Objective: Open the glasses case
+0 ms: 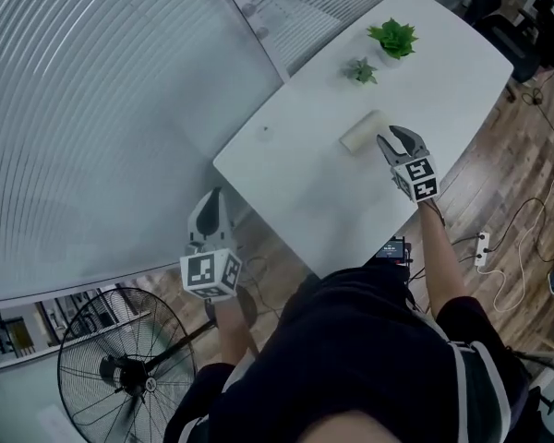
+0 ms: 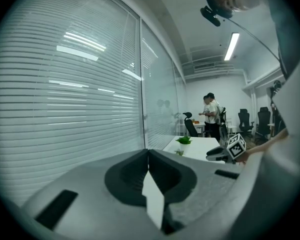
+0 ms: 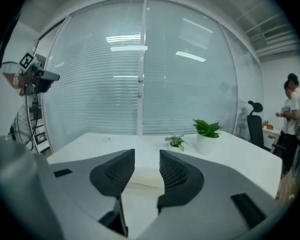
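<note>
While the cream glasses case (image 1: pixel 363 132) lies flat on the white bench (image 1: pixel 295 183), the right gripper (image 1: pixel 402 142) hangs just beside the case's right end with its jaws apart and nothing between them. Whether a tip touches the case cannot be told from the head view. In the right gripper view the case (image 3: pixel 142 178) shows through the gap between the two dark ribbed pads (image 3: pixel 115 171), low on the bench and just ahead of the tips; its lid looks shut.

Beyond the case, toward the bench's far end, stands a small green plant (image 1: pixel 361 70), and farther from the case a larger plant in a white pot (image 1: pixel 392 38).

The left gripper (image 1: pixel 212 199) is well apart from the case, off the bench's near corner and over the wooden floor, close to the glass wall with blinds (image 1: pixel 92 109). Its jaws are pressed together with nothing held, as the left gripper view (image 2: pixel 148 152) shows.

A standing fan (image 1: pixel 129 367) is on the floor, farther from the case than the left gripper.
</note>
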{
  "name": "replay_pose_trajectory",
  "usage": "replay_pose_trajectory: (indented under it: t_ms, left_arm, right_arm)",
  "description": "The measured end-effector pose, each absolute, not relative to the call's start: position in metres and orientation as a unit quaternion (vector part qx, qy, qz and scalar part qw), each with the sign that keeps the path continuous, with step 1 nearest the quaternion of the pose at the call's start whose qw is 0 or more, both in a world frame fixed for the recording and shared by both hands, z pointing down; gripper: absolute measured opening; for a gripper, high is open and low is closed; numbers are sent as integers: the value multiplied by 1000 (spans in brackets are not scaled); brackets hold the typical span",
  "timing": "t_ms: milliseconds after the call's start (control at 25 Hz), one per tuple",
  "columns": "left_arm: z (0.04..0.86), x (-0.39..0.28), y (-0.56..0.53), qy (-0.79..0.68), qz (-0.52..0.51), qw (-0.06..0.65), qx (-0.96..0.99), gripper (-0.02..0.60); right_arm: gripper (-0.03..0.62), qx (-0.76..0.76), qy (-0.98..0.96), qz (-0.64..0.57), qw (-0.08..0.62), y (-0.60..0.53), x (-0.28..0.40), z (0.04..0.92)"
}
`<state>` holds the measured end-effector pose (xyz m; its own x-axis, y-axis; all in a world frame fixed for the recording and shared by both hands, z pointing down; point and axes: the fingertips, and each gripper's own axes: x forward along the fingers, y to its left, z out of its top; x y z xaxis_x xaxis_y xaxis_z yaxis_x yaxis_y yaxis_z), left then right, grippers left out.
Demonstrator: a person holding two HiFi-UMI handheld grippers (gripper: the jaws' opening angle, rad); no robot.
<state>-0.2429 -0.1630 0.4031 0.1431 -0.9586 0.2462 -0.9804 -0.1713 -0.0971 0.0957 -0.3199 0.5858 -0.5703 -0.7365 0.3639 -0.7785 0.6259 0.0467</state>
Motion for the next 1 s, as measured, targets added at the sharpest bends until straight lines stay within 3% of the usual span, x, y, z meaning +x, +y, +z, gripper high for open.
replay_pose_trajectory:
  t_ms: [240,320,560,1000]
  left_arm:
    - [415,-249,-158,-641,163,54,749,2]
    - [420,-256,-156,-647,169,64,741,2]
    - [435,-257,-155,-647,181,82,736,2]
    - [434,-267,-156,-655,178,83,729,2]
  right_arm:
    - [167,270,-856,-142,417,-336,97,665]
    - [167,215,-840,-194,458,-337,90,679]
    - [156,123,-809,-272,507,-339,72,707]
    - [93,115,-792,-287,526,-347,71,720]
